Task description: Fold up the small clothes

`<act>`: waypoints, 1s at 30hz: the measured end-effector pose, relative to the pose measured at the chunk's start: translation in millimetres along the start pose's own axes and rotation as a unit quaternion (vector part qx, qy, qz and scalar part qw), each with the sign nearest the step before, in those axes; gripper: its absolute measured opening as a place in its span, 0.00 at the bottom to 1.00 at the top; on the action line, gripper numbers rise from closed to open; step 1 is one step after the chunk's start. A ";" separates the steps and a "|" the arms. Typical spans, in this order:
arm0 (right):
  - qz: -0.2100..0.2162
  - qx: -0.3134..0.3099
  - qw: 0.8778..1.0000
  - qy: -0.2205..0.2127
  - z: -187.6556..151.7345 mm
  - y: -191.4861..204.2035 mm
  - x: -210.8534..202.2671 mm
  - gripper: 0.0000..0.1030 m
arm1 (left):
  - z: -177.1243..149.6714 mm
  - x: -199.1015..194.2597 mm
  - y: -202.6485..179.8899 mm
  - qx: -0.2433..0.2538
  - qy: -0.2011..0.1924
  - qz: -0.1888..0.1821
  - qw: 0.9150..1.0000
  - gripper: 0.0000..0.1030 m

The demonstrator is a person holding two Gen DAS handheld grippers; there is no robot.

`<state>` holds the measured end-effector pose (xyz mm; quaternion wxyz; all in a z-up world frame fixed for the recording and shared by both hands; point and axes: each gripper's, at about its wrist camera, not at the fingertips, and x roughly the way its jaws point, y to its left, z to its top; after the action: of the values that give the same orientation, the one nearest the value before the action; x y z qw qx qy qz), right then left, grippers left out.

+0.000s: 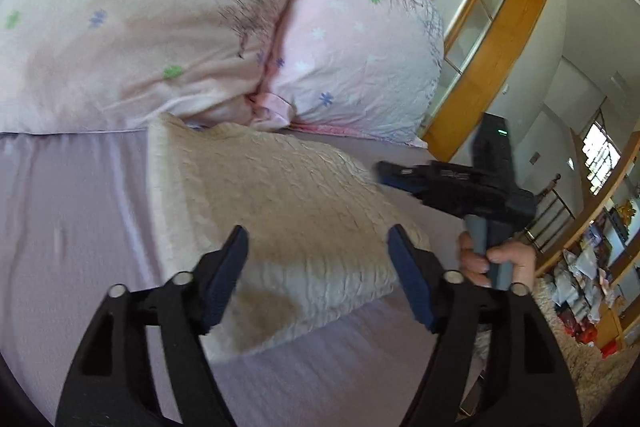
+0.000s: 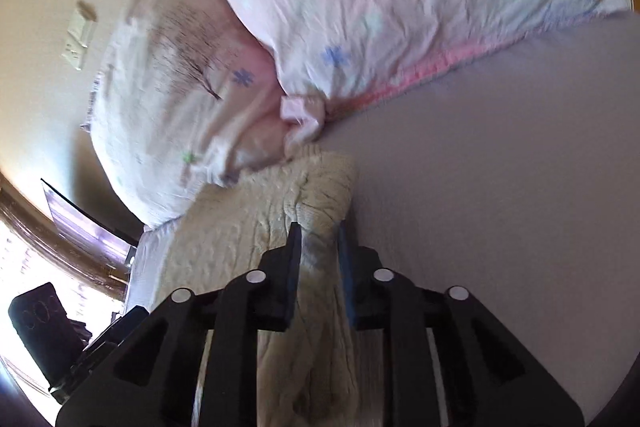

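Observation:
A cream textured garment (image 1: 280, 211) lies folded on the lilac bed sheet (image 1: 72, 227), below two pillows. My left gripper (image 1: 318, 247) is open and empty, hovering over the garment's near part. My right gripper (image 2: 319, 239) is shut on the garment's edge (image 2: 316, 227), pinching a fold of it; the rest of the garment (image 2: 240, 227) spreads to the left. The right gripper's body (image 1: 460, 187) and the hand holding it show in the left wrist view at the garment's right side.
Two pink flowered pillows (image 1: 160, 19) (image 1: 360, 47) lie at the head of the bed. A wooden door frame (image 1: 500, 59) and cluttered shelves (image 1: 600, 267) stand to the right. The left gripper's body (image 2: 48, 327) shows at the lower left of the right wrist view.

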<state>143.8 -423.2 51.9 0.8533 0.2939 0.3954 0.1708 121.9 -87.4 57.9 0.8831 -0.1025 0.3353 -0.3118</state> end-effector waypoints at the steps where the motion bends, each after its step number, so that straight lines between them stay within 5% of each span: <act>1: 0.008 -0.004 1.000 -0.007 -8.0 -0.8 -18.2 0.58 | -4.9 -10.2 1.8 0.001 -0.007 0.011 1.000 0.80; 2: 0.008 -0.010 1.000 -0.010 -14.8 0.7 -30.2 0.76 | -12.4 -23.6 4.0 0.004 -0.012 0.024 1.000 0.86; 3: 0.011 -0.024 1.000 -0.016 -26.3 2.7 -45.3 0.83 | -20.0 -33.1 6.6 0.003 -0.013 0.044 0.999 0.96; 6: -0.006 -0.065 0.998 -0.025 -55.6 13.3 -65.6 0.95 | -39.5 -53.1 12.4 -0.017 -0.019 0.133 0.991 0.98; 8: -0.058 -0.099 0.993 -0.016 -72.7 29.4 -61.7 0.99 | -49.5 -50.5 19.1 -0.043 0.007 0.160 0.986 0.98; 11: -0.144 -0.150 0.978 -0.010 -95.7 55.1 -44.6 0.99 | -56.6 -35.9 26.6 -0.082 0.048 0.173 0.980 0.98; 17: -0.200 -0.245 0.948 0.022 -129.0 85.7 -14.9 0.99 | -68.6 -8.0 18.1 -0.046 0.096 0.227 0.968 0.98; 30: -0.235 -0.215 0.943 0.097 -145.4 86.2 25.7 0.99 | -79.4 21.6 7.1 0.011 0.132 0.273 0.953 0.98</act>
<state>42.1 -290.1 17.1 0.8697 -0.0161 0.4877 0.0739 85.8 -93.0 -16.3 0.8833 0.0447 0.4609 -0.0728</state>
